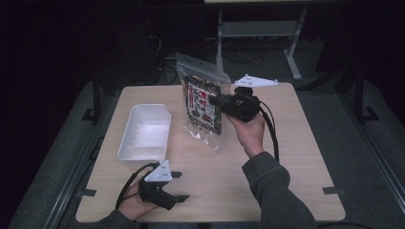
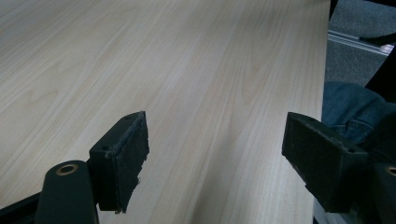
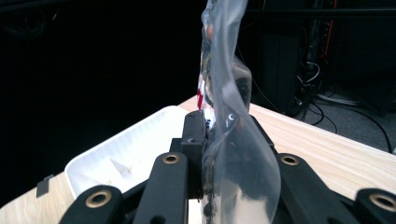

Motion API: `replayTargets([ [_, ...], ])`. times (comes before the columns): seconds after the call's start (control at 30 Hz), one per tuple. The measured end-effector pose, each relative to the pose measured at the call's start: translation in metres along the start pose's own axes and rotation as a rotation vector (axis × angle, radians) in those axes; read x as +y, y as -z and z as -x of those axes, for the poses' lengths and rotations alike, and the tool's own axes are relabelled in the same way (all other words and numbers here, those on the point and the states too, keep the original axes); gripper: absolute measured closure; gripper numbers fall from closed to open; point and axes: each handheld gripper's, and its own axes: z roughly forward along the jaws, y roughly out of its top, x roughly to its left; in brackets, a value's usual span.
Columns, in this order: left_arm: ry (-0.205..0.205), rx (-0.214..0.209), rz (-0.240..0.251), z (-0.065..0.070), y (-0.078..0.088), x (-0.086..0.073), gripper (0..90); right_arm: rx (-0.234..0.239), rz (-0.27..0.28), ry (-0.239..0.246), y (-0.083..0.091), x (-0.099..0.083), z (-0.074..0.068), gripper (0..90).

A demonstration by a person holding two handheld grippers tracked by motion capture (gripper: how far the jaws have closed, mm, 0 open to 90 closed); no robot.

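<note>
1. Pinching the snack bag (image 1: 203,102) by its edge, my right gripper (image 1: 217,101) holds it upright above the table (image 1: 286,138), beside the white tray (image 1: 143,131).
2. My left gripper (image 1: 179,186) hangs spread and empty over the near edge.

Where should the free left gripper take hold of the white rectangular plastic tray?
Probably the near short wall of the white rectangular plastic tray, from above: it lies closest to the open left gripper, and the thin upright rim suits one jaw inside, one outside.

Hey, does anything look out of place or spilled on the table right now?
Nothing stands out. The right gripper holds the snack bag intact above the table, the white tray sits upright, and the left gripper is open.
</note>
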Motion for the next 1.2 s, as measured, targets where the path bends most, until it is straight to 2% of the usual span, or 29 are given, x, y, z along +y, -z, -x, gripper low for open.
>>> replayTargets([
  [0.33,0.006,0.015,0.008,-0.001,0.009,-0.007,22.2,0.004,0.019,0.004,-0.022,0.007,-0.014,74.6],
  [0.7,0.000,0.029,-0.009,0.001,0.015,-0.015,22.2,0.023,0.034,0.009,-0.045,0.013,-0.032,74.6],
  [0.93,-0.002,0.037,-0.013,0.001,0.020,-0.020,22.1,0.017,0.052,0.026,-0.065,0.018,-0.048,74.6],
  [1.2,0.009,0.052,-0.013,-0.001,0.026,-0.026,22.1,0.016,0.065,0.021,-0.084,0.018,-0.057,74.7],
])
